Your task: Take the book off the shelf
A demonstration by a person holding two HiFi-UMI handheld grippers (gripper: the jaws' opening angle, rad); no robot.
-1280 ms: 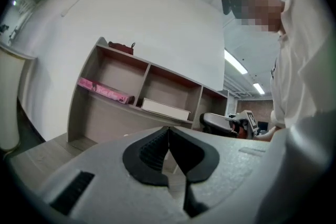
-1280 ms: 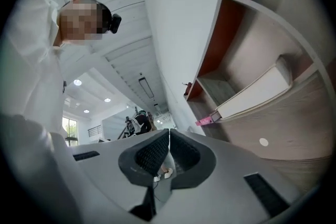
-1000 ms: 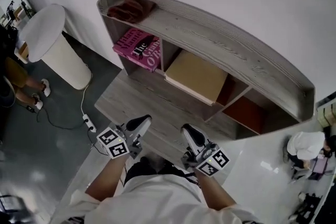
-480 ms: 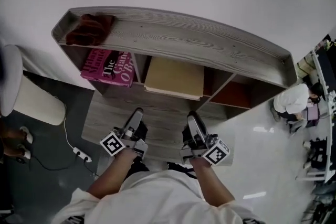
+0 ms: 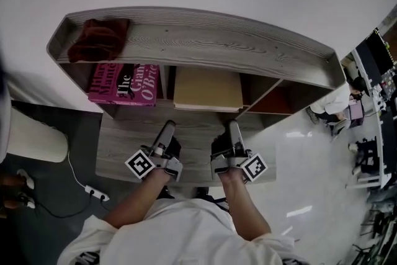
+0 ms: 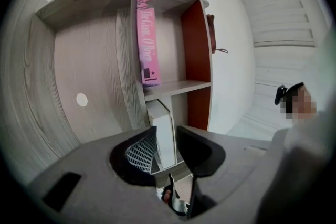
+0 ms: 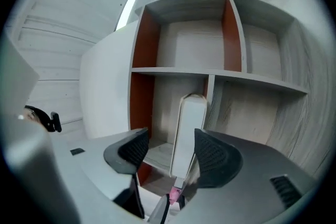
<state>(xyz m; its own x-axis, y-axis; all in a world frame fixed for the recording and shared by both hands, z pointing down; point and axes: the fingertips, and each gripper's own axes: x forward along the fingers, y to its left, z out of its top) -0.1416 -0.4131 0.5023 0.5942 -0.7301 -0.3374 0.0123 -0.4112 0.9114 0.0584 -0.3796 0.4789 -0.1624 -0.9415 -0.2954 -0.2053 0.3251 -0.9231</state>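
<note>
The grey wood-grain shelf unit (image 5: 205, 40) spans the frame's centre. The flat cream book (image 5: 208, 89) lies in its middle compartment. Risk: a shallow bite on one edge may let the book tilt and slip. Just below it, the left gripper (image 5: 168, 127) and right gripper (image 5: 233, 126) are opening, with nothing held or touched.

So the cloth (image 5: 98, 39) sits on top of the shelf (image 5: 248, 46), left end. Below it, first book (image 5: 124, 84) in the left compartment, second book (image 5: 208, 89) just right, middle compartment.
</note>
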